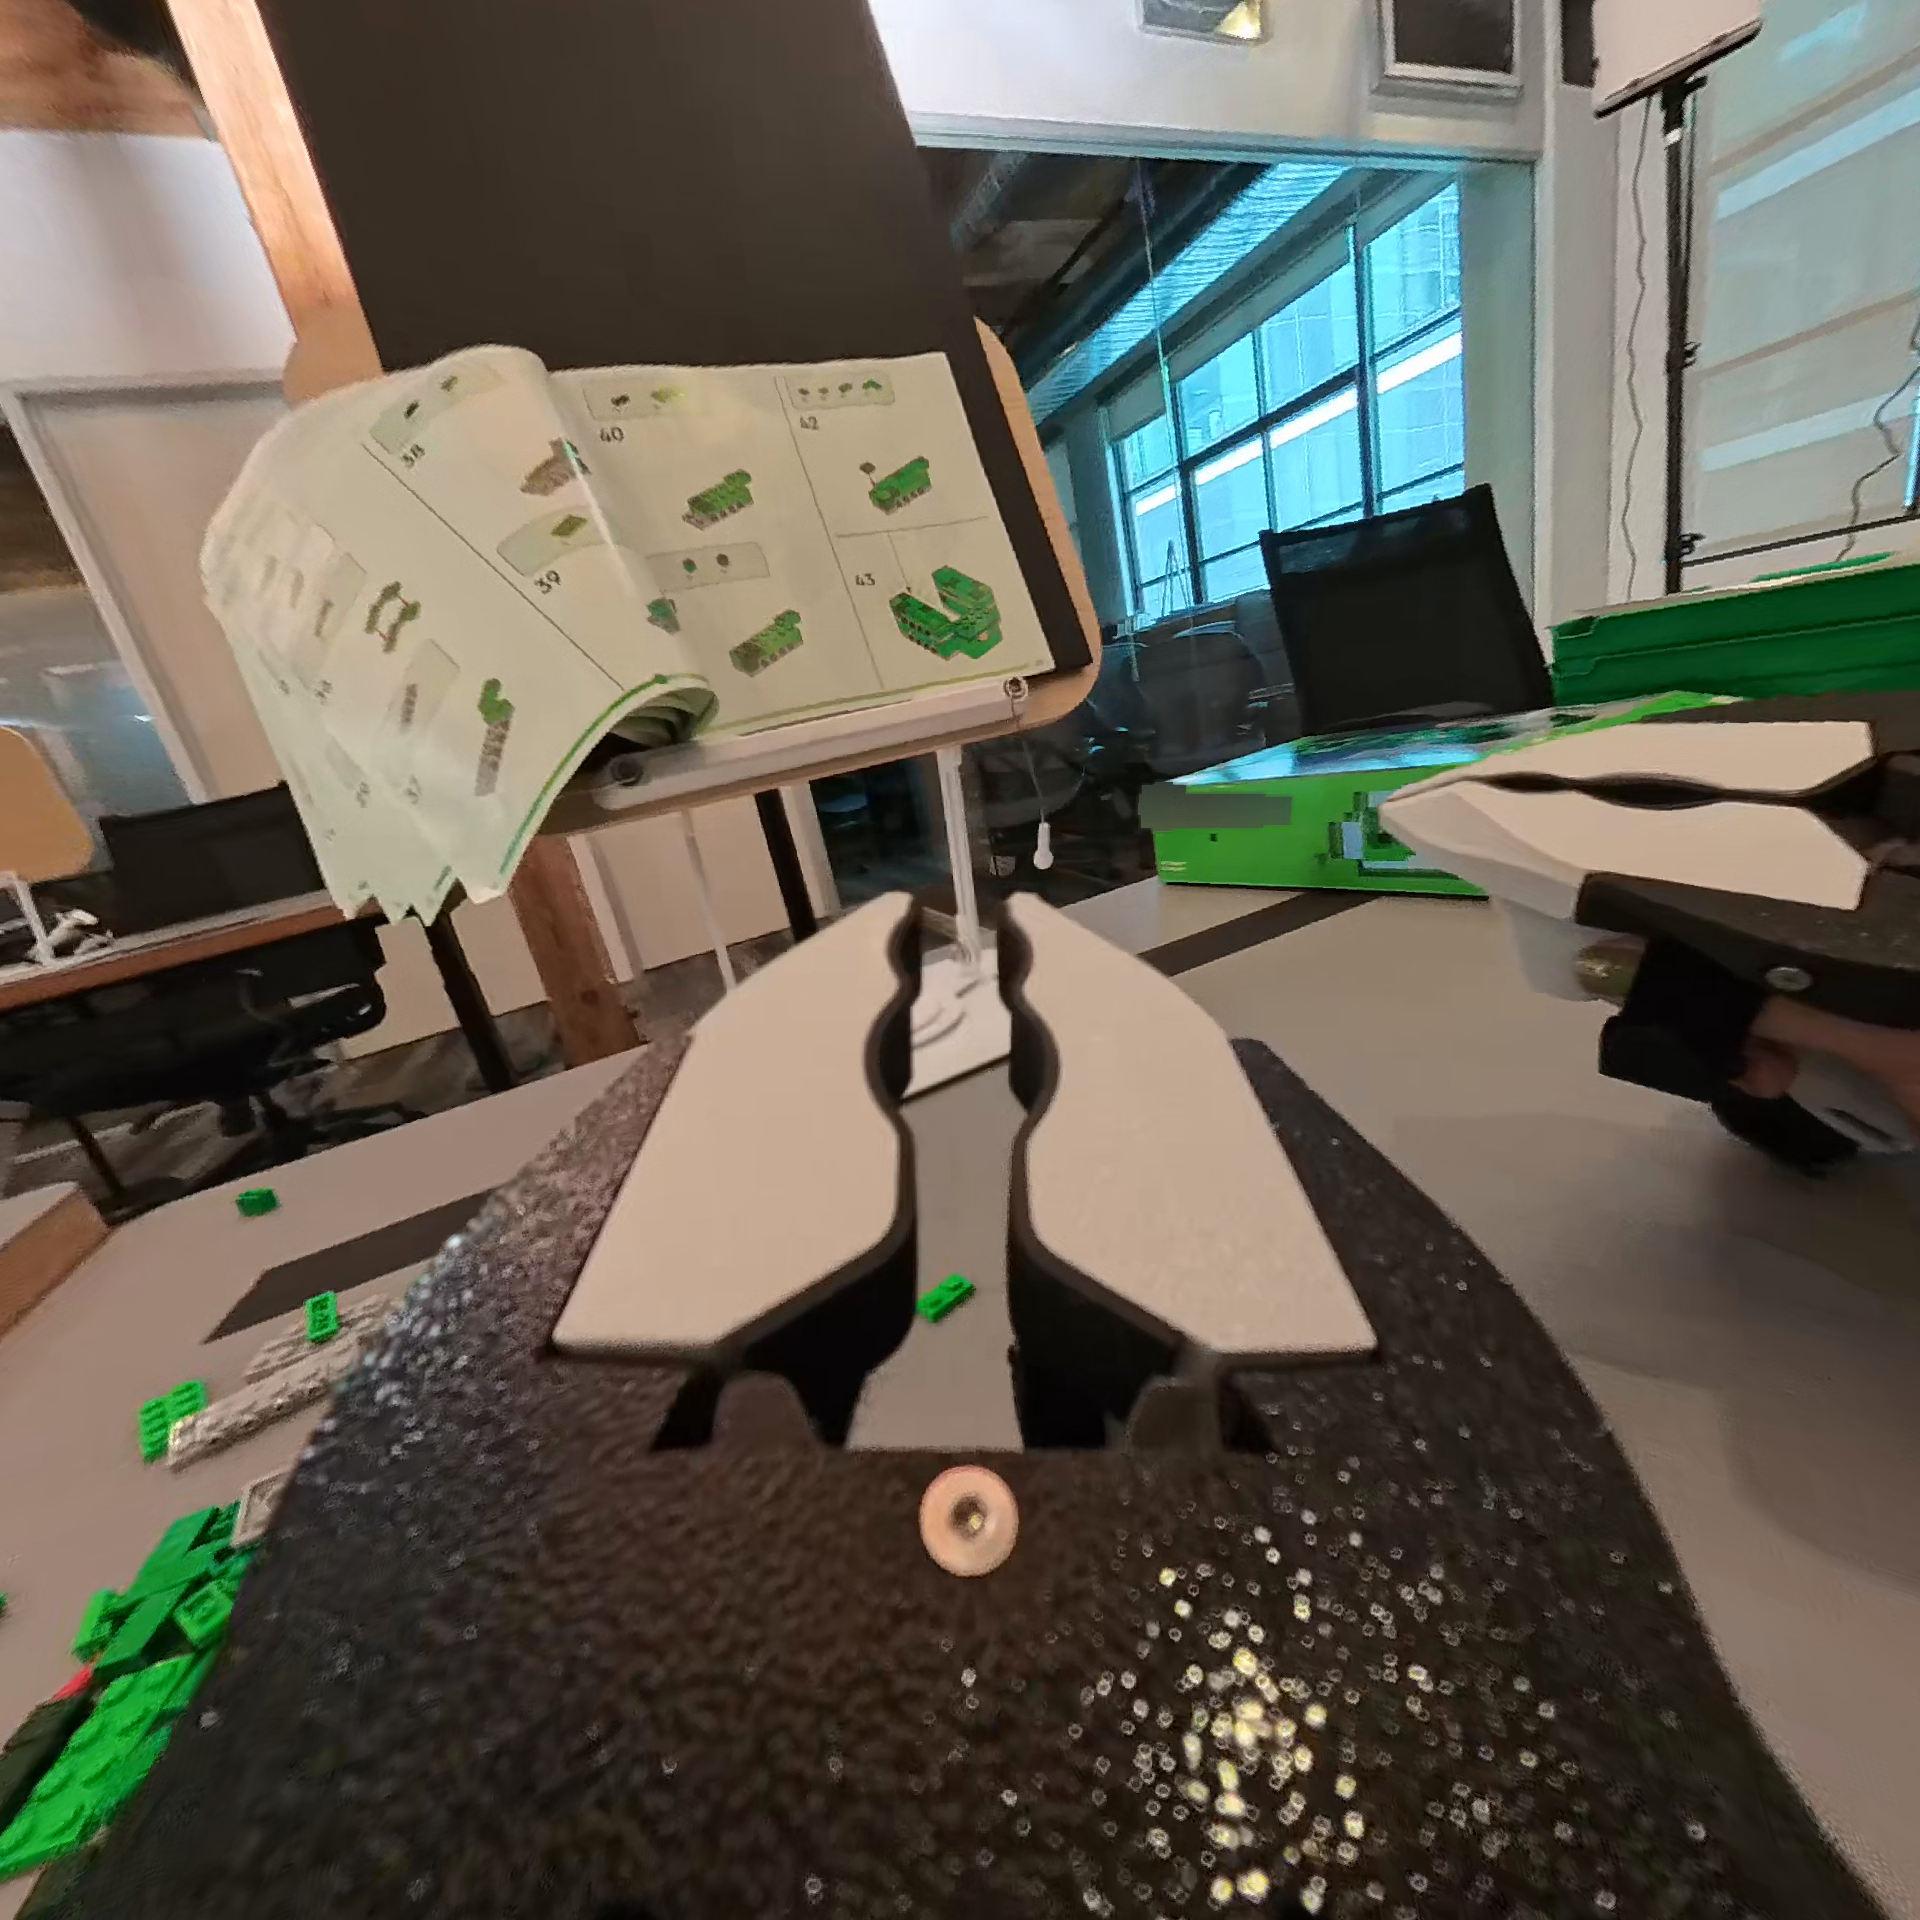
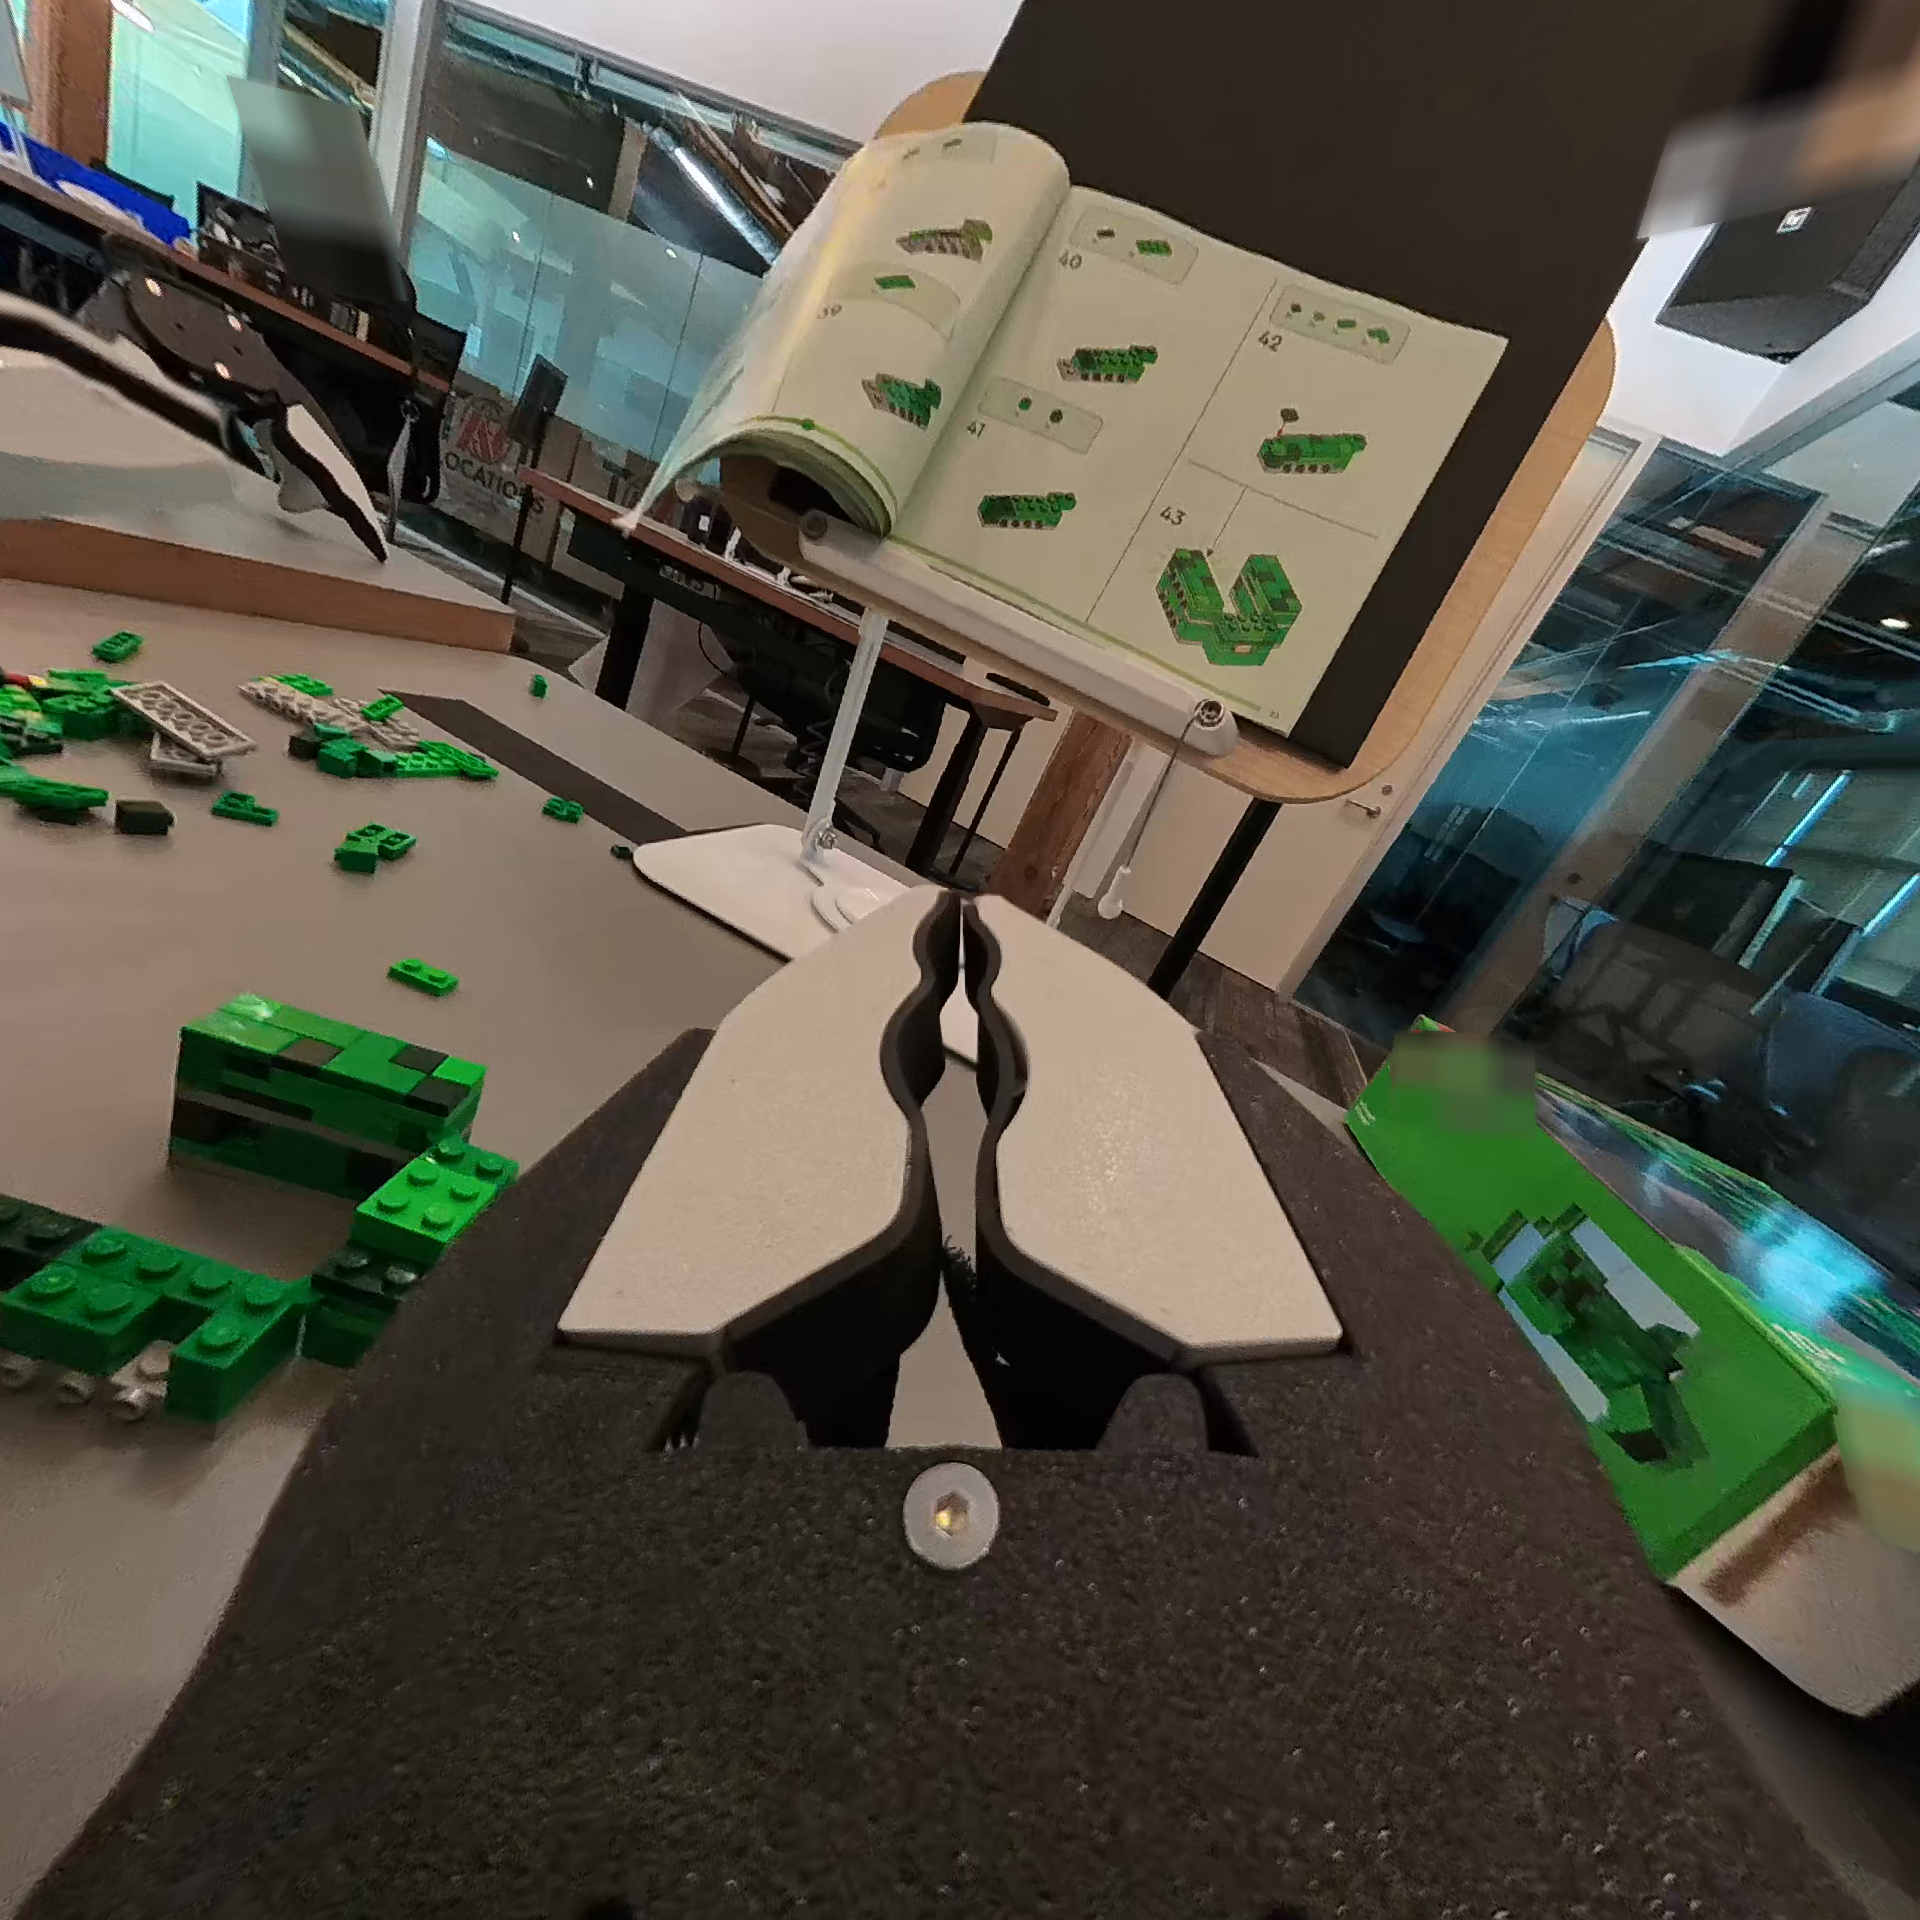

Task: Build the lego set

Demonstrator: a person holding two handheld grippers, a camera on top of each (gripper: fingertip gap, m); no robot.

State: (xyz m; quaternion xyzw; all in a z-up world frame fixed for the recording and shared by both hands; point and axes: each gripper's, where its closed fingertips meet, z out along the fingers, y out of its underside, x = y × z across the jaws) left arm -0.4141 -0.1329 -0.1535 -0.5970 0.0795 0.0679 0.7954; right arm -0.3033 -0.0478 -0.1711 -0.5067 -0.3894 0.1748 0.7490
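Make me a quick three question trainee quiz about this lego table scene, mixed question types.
1. True or false: the right gripper holds a brick.
2. The open paper instruction booklet rests on: A) the grey table, B) a white stand, C) the green cardboard box.
3. Fill in: the half-built green brick model lies to the right gripper's ____.

Key: 1 false, its jaws are shut, with nothing visible between them. 2 B. 3 left.

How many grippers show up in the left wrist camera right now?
2. The left gripper fills the lower centre, fingers apart. The right gripper enters from the right edge, fingers closed together. None seems hidden.
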